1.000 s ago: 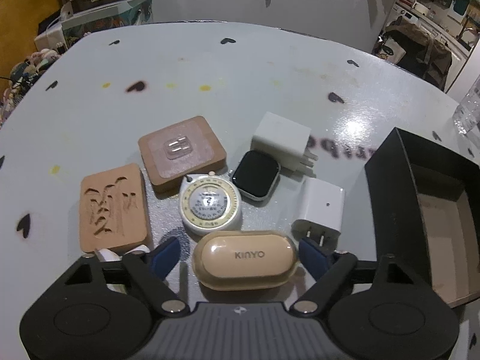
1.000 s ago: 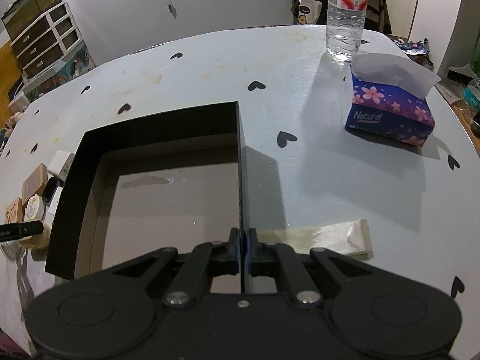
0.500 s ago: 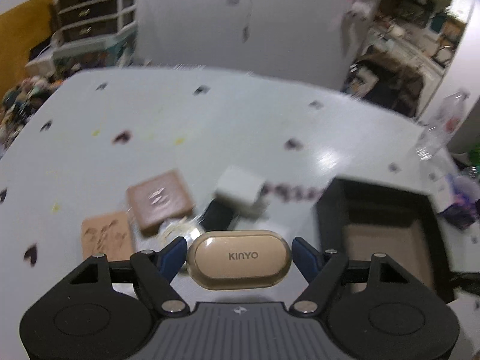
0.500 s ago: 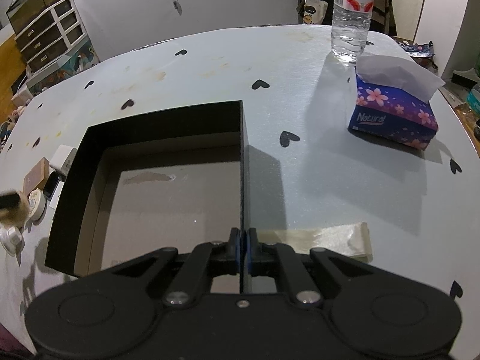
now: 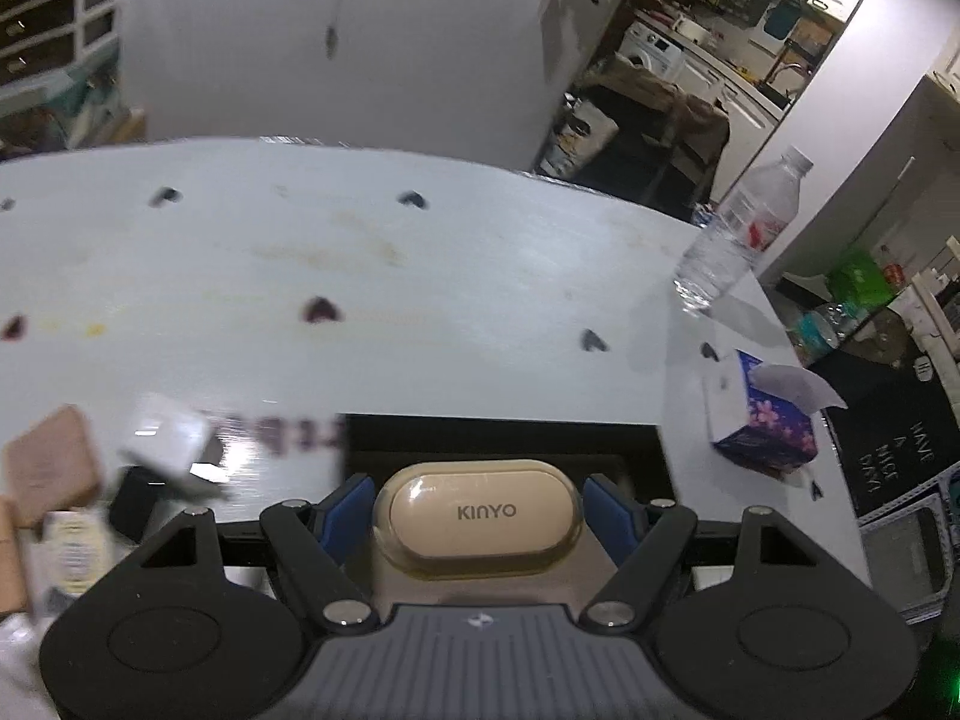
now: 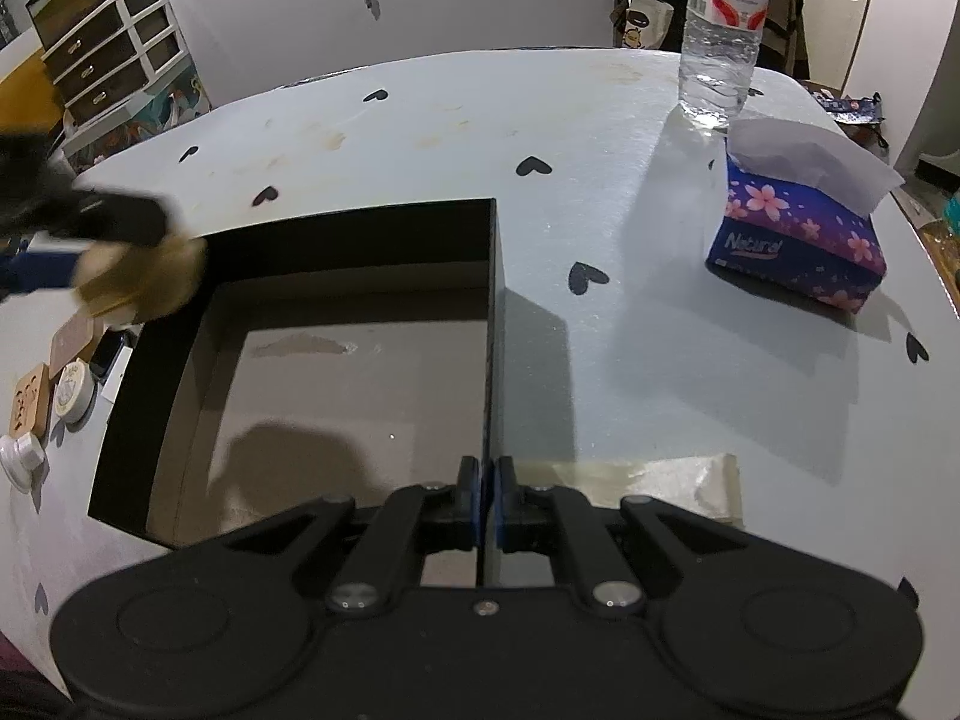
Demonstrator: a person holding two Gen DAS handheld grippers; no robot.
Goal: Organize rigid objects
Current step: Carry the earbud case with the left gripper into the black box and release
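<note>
The left gripper is squeezing the beige KINYO earbud case between its blue pads and carrying it over the left edge of the black box. The right gripper is pinched tight on the box's right wall, holding it in place. The other small things are waiting near the table's left edge. Next, I think, the case needs lowering into the box before the pads are letting go.
</note>
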